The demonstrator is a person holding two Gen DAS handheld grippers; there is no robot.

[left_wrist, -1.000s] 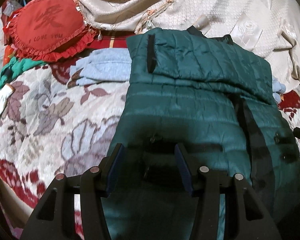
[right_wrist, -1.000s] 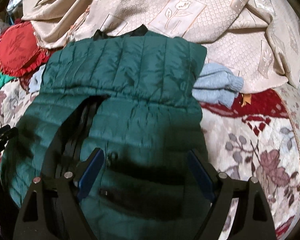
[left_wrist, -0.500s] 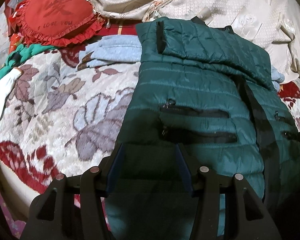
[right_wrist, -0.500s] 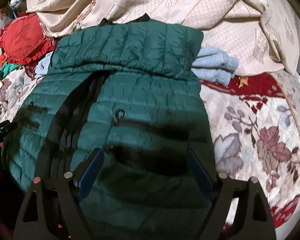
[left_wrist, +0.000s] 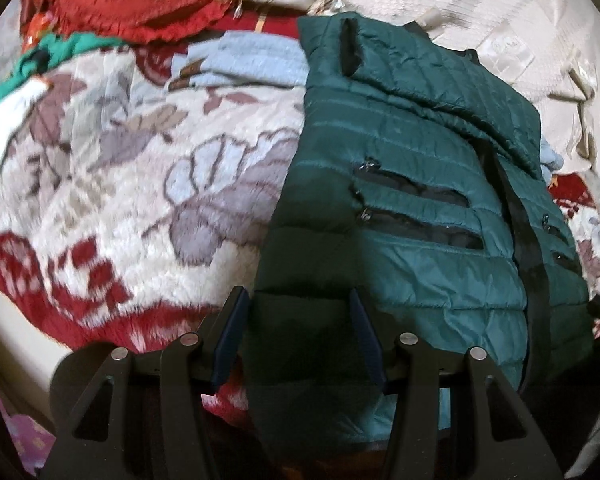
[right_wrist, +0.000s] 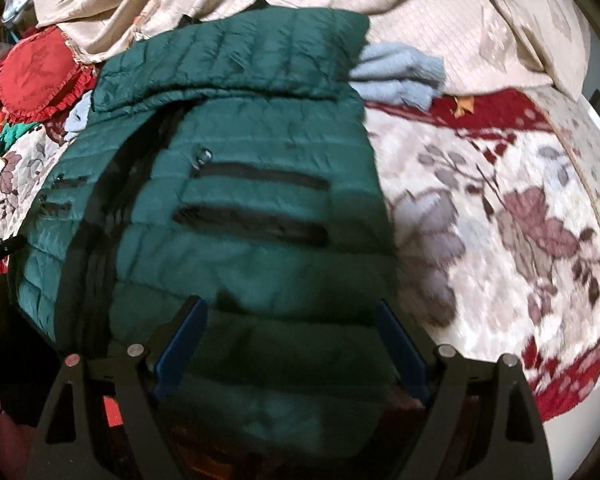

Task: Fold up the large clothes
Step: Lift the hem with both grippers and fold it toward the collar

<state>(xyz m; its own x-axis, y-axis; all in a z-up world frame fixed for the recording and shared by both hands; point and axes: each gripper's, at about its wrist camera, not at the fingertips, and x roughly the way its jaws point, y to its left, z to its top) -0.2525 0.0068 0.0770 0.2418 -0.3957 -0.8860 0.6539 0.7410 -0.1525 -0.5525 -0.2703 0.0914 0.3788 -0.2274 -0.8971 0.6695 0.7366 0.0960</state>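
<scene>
Left tongs [left_wrist: 296, 320] stand half apart over the jacket's [left_wrist: 412, 208] near hem, grip unclear; right tongs [right_wrist: 288, 332] gape wide, having just widened, jacket between them. Jacket lies on the floral bed [left_wrist: 120, 184], sweater [right_wrist: 400, 68] and beige cover [right_wrist: 440, 8] beyond.

Both grippers farther back toward green jacket [left_wrist: 400, 208] hem.
</scene>
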